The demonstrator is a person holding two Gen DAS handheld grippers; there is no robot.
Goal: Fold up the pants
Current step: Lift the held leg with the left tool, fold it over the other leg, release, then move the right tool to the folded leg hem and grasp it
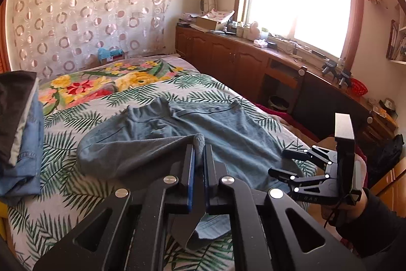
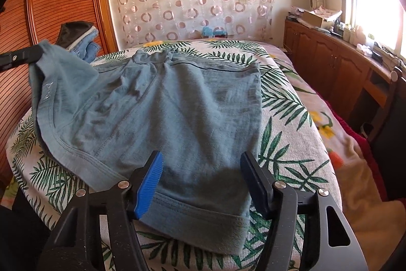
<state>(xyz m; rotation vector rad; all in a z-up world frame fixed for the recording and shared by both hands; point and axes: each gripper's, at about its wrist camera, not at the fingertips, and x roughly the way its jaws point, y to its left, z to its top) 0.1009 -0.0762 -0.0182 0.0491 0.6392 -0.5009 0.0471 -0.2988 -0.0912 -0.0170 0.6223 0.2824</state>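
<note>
Two hand-held grippers work over a bed [image 2: 291,103] with a leaf-print cover, on which grey-blue pants [image 2: 165,106] lie spread just ahead of both. A stack of folded clothes [image 1: 20,123] sits far to the left of the left hand-held gripper [image 1: 199,156], which is clamped tight on a lifted leg hem. The right hand-held gripper [image 2: 203,184] hovers over the other leg hem, jaws partly apart, pads not pressing the cloth.
</note>
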